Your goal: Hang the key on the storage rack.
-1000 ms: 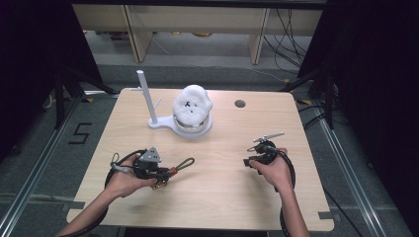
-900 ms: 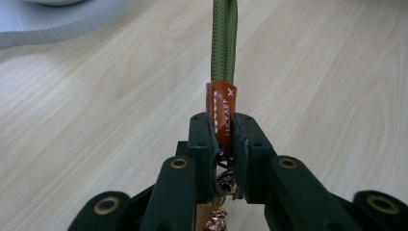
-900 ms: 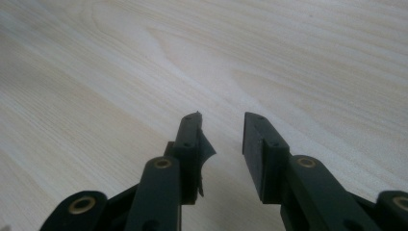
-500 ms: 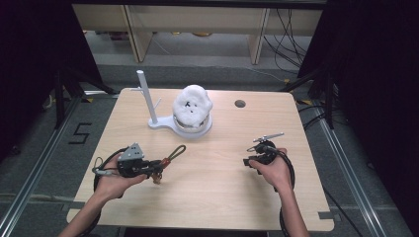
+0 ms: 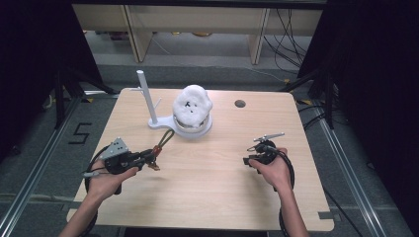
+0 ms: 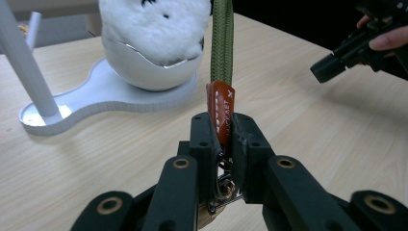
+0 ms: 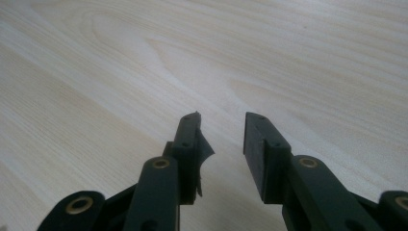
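My left gripper [image 5: 151,160] [image 6: 222,129] is shut on the orange leather tab [image 6: 219,102] of a strap. The strap's olive green cord loop [image 5: 166,138] [image 6: 222,43] reaches away toward the white stand [image 5: 163,123] [image 6: 86,102]. A metal ring hangs below the tab between the jaws. On the stand, a bowl holds a fluffy white object [image 5: 192,105] [image 6: 154,24]. My right gripper [image 5: 247,161] [image 7: 221,129] is open over bare wood at the table's right, with nothing between its fingers.
The stand's upright white post [image 5: 145,95] [image 6: 23,67] rises left of the bowl. A round hole [image 5: 240,103] sits in the light wooden tabletop [image 5: 217,187] at the far right. Cables trail from both grippers. Shelving and a dark floor lie beyond the table.
My left gripper has moved left with the strap, and the cord loop has swung from pointing right to pointing toward the stand. The right gripper has stayed put.
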